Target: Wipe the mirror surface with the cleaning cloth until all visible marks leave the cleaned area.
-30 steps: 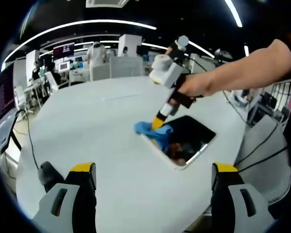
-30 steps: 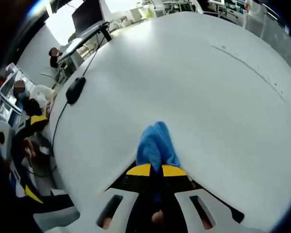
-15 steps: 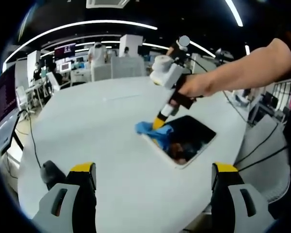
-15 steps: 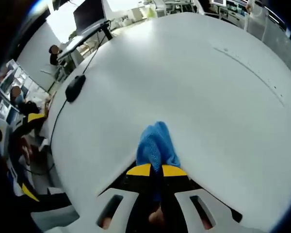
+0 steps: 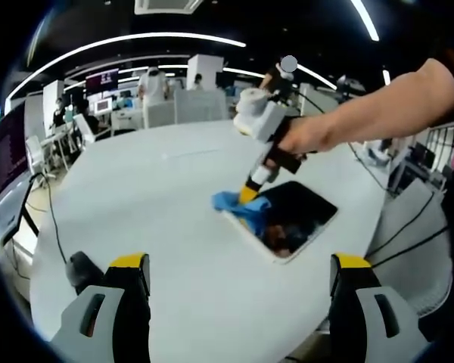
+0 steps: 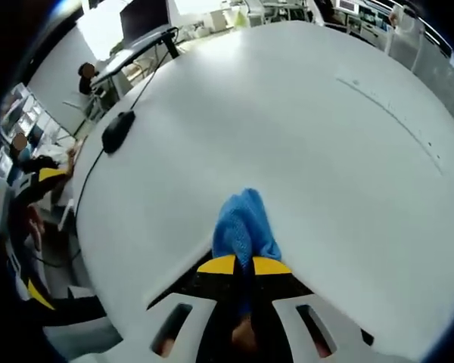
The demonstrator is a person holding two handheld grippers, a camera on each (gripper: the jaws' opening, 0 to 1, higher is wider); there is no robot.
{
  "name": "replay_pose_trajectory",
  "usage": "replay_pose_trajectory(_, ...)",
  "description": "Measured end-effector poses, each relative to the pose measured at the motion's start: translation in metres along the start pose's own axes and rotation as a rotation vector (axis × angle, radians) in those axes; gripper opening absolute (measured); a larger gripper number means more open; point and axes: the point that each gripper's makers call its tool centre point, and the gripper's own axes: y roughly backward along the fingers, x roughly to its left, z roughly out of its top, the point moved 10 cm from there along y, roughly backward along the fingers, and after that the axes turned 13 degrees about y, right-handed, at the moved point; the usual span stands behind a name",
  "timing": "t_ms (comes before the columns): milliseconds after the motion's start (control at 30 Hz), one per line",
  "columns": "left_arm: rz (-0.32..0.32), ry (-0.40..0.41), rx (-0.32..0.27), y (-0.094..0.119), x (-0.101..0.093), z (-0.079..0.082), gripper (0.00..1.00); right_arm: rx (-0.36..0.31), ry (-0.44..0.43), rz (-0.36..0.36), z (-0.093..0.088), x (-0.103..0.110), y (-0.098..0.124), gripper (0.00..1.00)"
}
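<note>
The right tongs (image 6: pixel 244 265) are closed on the blue cloth (image 6: pixel 244 224), which sticks out forward past the yellow tips and lies on the white tabletop (image 6: pixel 303 136) just off the near corner of the mirror (image 5: pixel 289 218). In the left gripper view the right tongs (image 5: pixel 251 189) come down steeply onto that corner, and the dark mirror runs away from them toward the tabletop's edge, its long axis slanting off from the cloth (image 5: pixel 239 204). So the unwiped glass probably lies behind the tips, toward the person's hand (image 5: pixel 306 136), and the next stroke calls for a pull back along that axis. The left tongs (image 5: pixel 240 266) hang wide open and empty, well apart from the mirror.
</note>
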Motion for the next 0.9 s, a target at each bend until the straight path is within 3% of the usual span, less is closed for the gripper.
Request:
replay_pose_trajectory(367,0.014,0.009,-0.034,0.0,-0.001,0.003,0.99,-0.003,0.078,-0.022,-0.003,0.014,0.0,0.0)
replay_pose_trajectory(667,0.04,0.007,-0.049,0.004,-0.001,0.004,0.99,-0.011,0.071,-0.016,-0.01,0.022,0.002,0.0)
replay_pose_trajectory(900,0.047,0.009,-0.057,0.004,-0.011,0.001,0.99,-0.027,0.073,-0.003,-0.017,0.03,0.004,0.0)
